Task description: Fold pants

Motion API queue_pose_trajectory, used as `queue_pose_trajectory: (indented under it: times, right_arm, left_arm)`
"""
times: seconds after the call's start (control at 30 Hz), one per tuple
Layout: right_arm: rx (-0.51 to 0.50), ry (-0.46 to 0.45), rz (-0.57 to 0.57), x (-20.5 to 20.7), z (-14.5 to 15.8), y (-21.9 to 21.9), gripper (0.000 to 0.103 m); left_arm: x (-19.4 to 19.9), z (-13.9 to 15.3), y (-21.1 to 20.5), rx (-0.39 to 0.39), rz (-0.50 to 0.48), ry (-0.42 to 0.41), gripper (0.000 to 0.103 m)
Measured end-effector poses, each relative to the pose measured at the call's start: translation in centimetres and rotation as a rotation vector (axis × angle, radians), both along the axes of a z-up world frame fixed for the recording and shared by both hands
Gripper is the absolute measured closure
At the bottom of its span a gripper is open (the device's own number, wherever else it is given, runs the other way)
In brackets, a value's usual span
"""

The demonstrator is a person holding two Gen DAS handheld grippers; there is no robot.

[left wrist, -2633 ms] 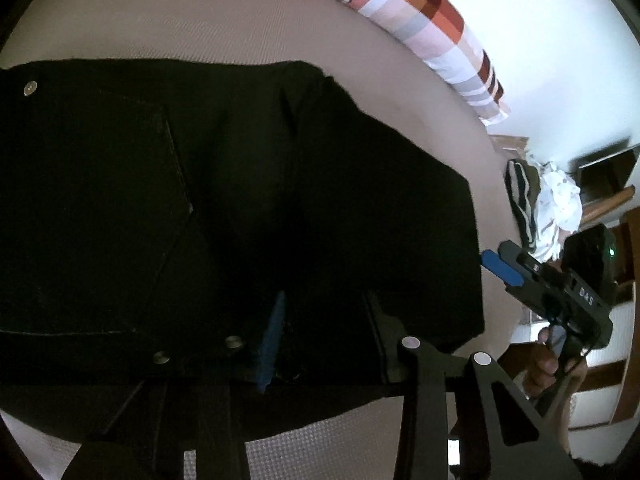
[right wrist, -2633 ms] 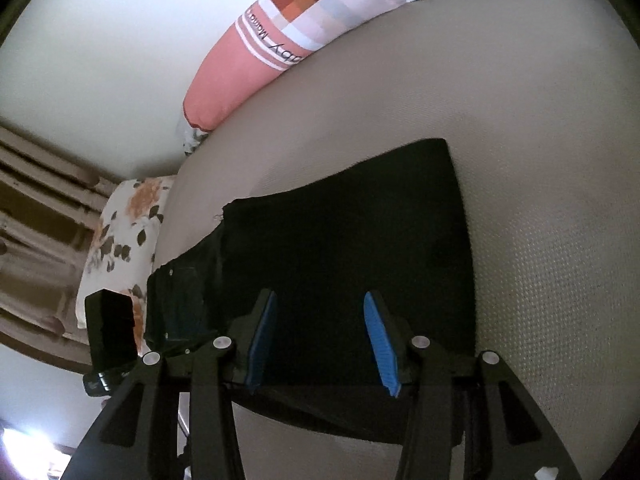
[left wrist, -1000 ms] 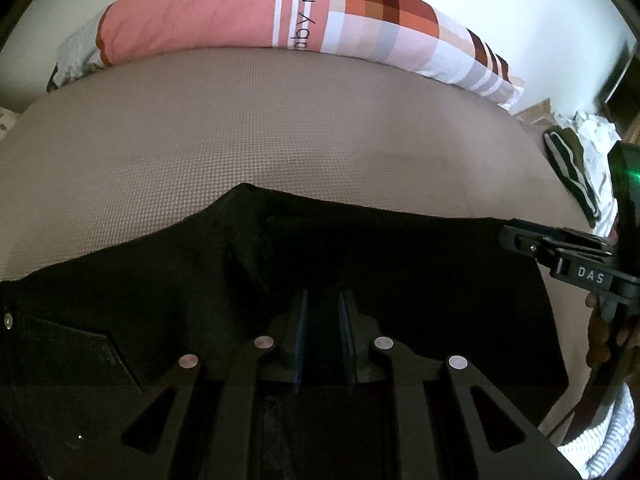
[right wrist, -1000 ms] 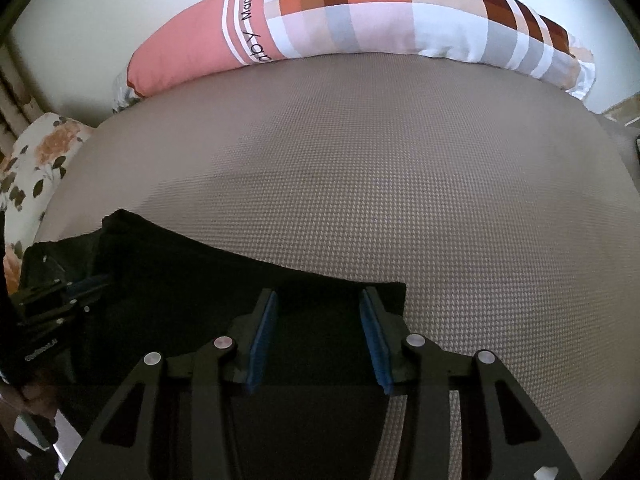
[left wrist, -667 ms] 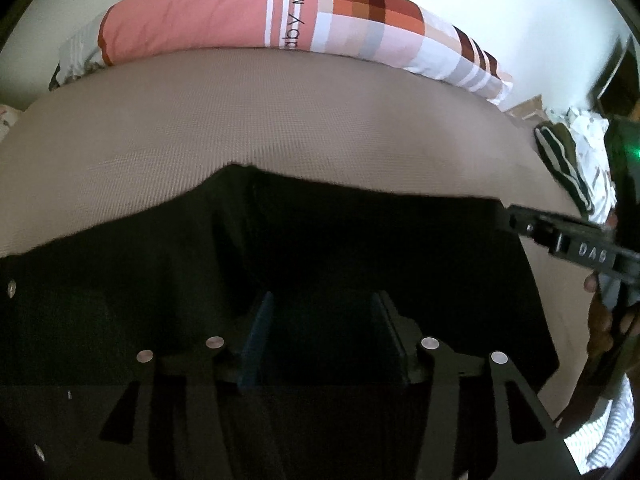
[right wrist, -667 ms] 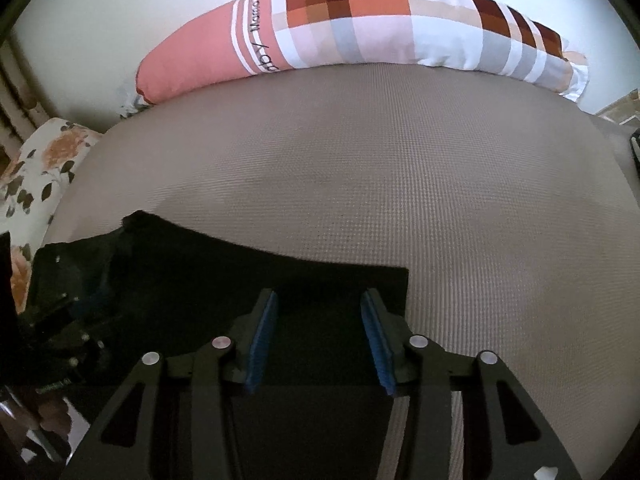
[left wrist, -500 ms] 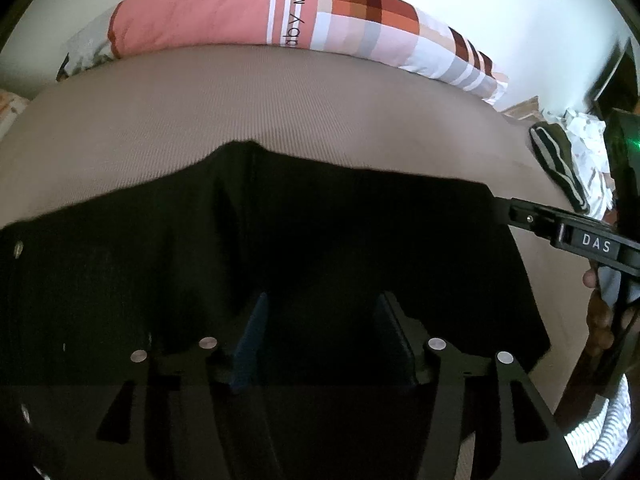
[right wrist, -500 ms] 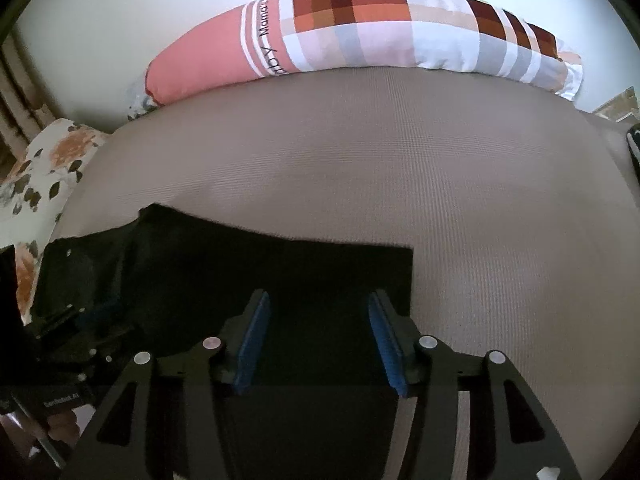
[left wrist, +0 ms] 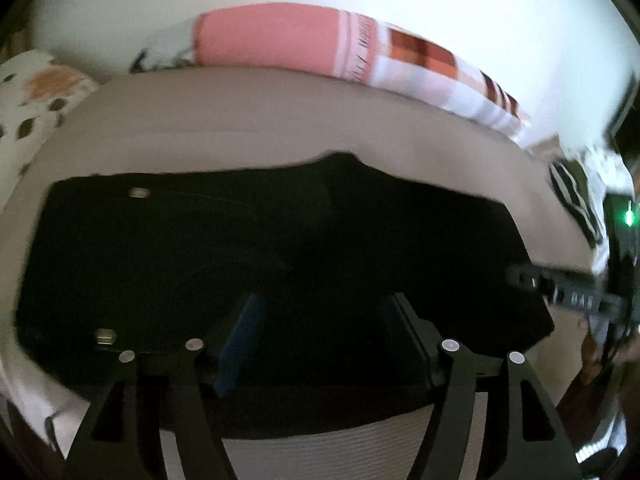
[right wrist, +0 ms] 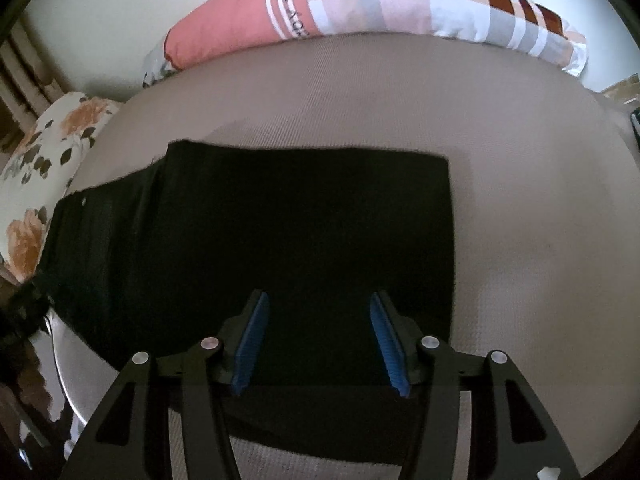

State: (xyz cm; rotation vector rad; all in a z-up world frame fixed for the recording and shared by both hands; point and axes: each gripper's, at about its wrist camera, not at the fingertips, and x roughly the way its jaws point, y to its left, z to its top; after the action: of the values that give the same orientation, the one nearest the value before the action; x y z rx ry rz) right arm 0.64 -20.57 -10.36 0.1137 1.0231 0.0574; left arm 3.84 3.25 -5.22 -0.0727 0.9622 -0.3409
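The black pants (left wrist: 280, 248) lie folded flat on the beige bed (left wrist: 240, 112); metal rivets show at their left end. My left gripper (left wrist: 320, 344) hangs open above the near edge of the pants, holding nothing. In the right wrist view the pants (right wrist: 300, 232) form a dark rectangle with a straight right edge. My right gripper (right wrist: 318, 340) is open above their near edge, empty. The right gripper also shows at the right of the left wrist view (left wrist: 568, 292), beside the pants' right end.
A long pink and checked pillow (right wrist: 360, 4) lies along the far side of the bed by the white wall. A floral pillow (right wrist: 36, 168) lies at the left. A pile of clothes (left wrist: 580, 196) sits off the bed's right end.
My left gripper opened from shut and let go of the pants. Both grippers drew back, so more of the folded pants shows. The right gripper stayed open.
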Motion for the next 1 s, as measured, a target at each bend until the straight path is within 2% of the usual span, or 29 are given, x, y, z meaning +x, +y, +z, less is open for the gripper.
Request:
queue_pose_trajectory:
  times: [0.13,0.3,0.47,0.63,0.87,1.0]
  right_arm:
    - [-0.006,0.003,0.004,-0.4,-0.3,0.9,0.052]
    - [0.010,0.012,0.015,-0.6,-0.5,1.9,0.051]
    - [0.020,0.030,0.040,-1.0,-0.9,3.2,0.051]
    - [0.032,0.049,0.062,-1.2,-1.3,4.9,0.048]
    - [0.034,0.084,0.122,-0.5,-1.5,7.8,0.047]
    - [0.035,0.103,0.163,0.1,-1.5,9.7,0.047]
  left_arm:
    - [0.6,1.3,4.1,-0.006,0.076,-0.012,0.033]
    - [0.8,2.6,8.3,0.054,0.145,-0.039,0.030]
    - [1.3,3.3,12.4,0.073,0.197,-0.049,0.028]
    - [2.5,2.8,15.7,0.064,0.240,0.001,0.028]
    - [3.8,1.8,19.0,0.061,0.244,0.046,0.028]
    - [4.5,0.6,20.3,-0.001,0.230,0.095,0.028]
